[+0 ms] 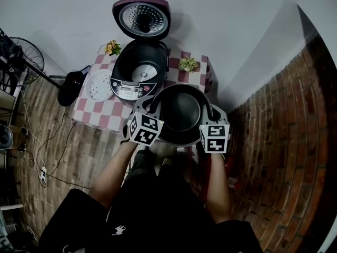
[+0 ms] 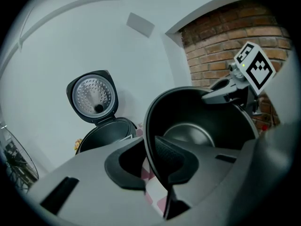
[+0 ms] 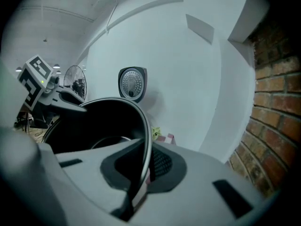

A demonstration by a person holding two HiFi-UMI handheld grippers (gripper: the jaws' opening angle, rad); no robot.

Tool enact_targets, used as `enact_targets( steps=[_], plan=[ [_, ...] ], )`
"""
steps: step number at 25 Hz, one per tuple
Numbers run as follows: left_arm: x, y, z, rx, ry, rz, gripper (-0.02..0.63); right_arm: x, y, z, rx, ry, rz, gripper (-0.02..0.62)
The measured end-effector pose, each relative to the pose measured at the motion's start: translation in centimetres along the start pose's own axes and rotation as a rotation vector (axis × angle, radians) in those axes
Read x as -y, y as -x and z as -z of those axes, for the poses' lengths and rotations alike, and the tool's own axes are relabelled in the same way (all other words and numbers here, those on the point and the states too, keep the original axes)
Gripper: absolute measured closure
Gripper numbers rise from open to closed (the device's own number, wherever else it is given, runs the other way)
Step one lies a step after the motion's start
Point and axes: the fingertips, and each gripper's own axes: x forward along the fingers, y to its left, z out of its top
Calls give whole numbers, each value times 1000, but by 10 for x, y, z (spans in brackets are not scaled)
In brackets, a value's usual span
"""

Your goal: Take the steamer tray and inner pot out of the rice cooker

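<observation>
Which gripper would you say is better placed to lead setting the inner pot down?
Probably the right gripper: both clamp the inner pot, but the steamer tray occupies the table's left side.

- inner pot [image 1: 180, 112]: dark metal, smooth inside, with a dull sheen
- rice cooker [image 1: 138, 70]: glossy plastic shell; its lid plate [image 1: 142, 18] is bright, perforated metal
- steamer tray [image 1: 98, 85]: white and perforated, looks like matt plastic
- table [image 1: 95, 115]: covered with a checked cloth
- left tool [image 2: 153, 166] and right tool [image 3: 143, 168]: matt grey plastic bodies; dark pads [image 2: 176, 157] with a fine dotted texture
- floor [image 1: 79, 152]: wood-look planks
- brick wall [image 1: 284, 141]: rough, unglazed
</observation>
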Motion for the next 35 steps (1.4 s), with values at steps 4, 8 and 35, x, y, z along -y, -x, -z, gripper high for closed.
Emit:
enact_targets(
  steps=[4, 8, 35],
  plan=[
    [8, -7, 14, -24, 4, 9, 541, -2, -4, 18, -25, -15, -10, 589],
    [15, -15, 26, -45, 8, 9, 541, -3, -11, 34, -44, -26, -19, 589],
    [25, -54, 67, -177, -46, 42, 471, -4, -56, 84, -177, -44, -66, 591]
  ],
)
